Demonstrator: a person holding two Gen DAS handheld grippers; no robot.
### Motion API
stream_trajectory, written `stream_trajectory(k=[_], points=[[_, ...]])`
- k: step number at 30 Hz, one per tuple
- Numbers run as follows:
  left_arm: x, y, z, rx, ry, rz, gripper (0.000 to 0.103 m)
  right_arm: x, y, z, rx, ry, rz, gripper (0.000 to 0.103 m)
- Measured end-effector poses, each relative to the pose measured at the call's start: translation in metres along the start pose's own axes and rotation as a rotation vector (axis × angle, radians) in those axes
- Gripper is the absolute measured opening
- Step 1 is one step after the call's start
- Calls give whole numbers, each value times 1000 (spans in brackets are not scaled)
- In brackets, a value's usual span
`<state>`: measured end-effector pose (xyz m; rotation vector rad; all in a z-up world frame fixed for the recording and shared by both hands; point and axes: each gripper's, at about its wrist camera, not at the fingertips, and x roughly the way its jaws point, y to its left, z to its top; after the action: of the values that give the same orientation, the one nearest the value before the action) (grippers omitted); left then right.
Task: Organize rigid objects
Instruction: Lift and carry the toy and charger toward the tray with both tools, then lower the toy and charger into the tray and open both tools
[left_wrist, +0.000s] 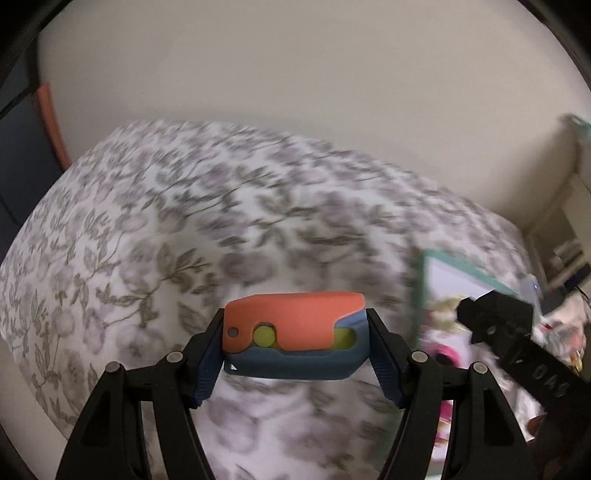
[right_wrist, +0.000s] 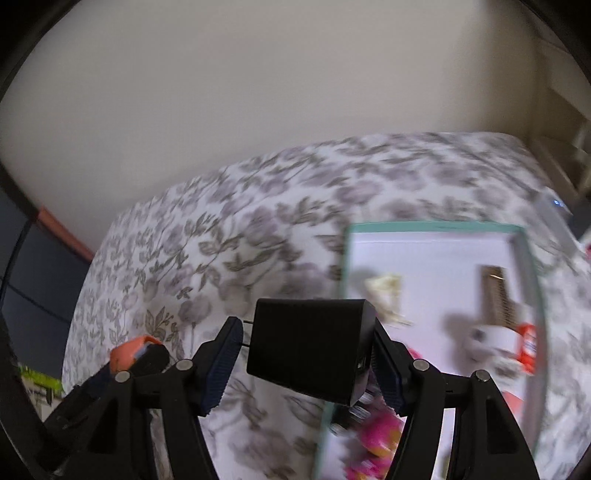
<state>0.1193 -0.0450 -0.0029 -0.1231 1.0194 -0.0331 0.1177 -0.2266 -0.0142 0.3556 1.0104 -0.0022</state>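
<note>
Orange-and-blue plastic toy (left_wrist: 295, 336) sits clamped endwise in the left gripper (left_wrist: 295, 354), aloft over the floral bedspread (left_wrist: 184, 229). Right gripper (right_wrist: 306, 363) pinches a black plug adapter (right_wrist: 310, 347) likewise, prongs leftward, beside the teal-rimmed box (right_wrist: 436, 226), probably where both belong.

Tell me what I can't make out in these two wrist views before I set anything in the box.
- Box contents: both views, motion blur; pink items at the near end unidentifiable.
- Box's near end: right wrist view, behind the black plug adapter and cut by the bottom edge.
- Orange-and-blue toy: underside hidden in the left wrist view.
- Adapter's right pad contact: dark, unclear.
- Floral bedspread: blurred.
</note>
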Motion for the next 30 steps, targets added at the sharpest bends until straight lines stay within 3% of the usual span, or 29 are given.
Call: stream_trajectory(k=[6,15,25,30], points=[[-34,-71,-19,135,-28,-55,72,-46,-64,-17,114,-22,-78,69],[-16,-135,-55,176,60,-93,72,-52,-142,-62,236,20,-169,70],[28,-151,-83,166,176,-108,72,-21,-166,-93,277,107,-170,70],[36,-155,-89,190,191,-102,72,-17,-168,-96,279,124,-177,70]])
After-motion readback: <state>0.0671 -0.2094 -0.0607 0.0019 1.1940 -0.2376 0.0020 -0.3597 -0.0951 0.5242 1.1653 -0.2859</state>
